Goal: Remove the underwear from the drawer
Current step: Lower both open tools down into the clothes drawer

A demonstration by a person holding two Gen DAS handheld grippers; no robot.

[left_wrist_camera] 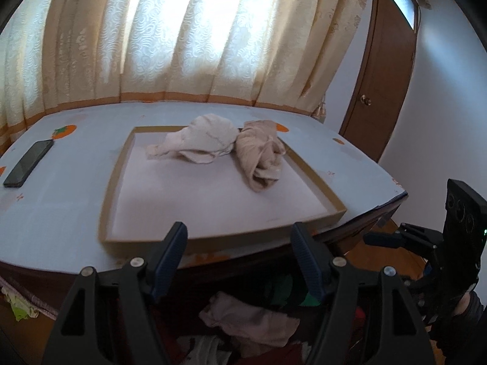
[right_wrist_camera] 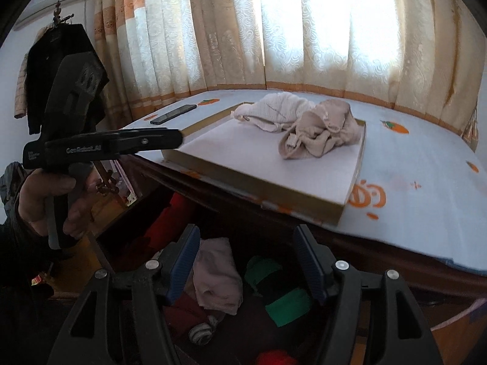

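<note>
Pink underwear (right_wrist_camera: 217, 276) in open drawer (right_wrist_camera: 146, 213), below right hand-held gripper (right_wrist_camera: 246, 261); both grippers' jaws apart, empty.

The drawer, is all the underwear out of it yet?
Not yet. Two pale pieces, one whitish and one beige, already lie in the shallow tray on the table. Both tools, left and right, are open and hold nothing. The open drawer below still holds clothes, including a pinkish piece under the right tool.
</note>
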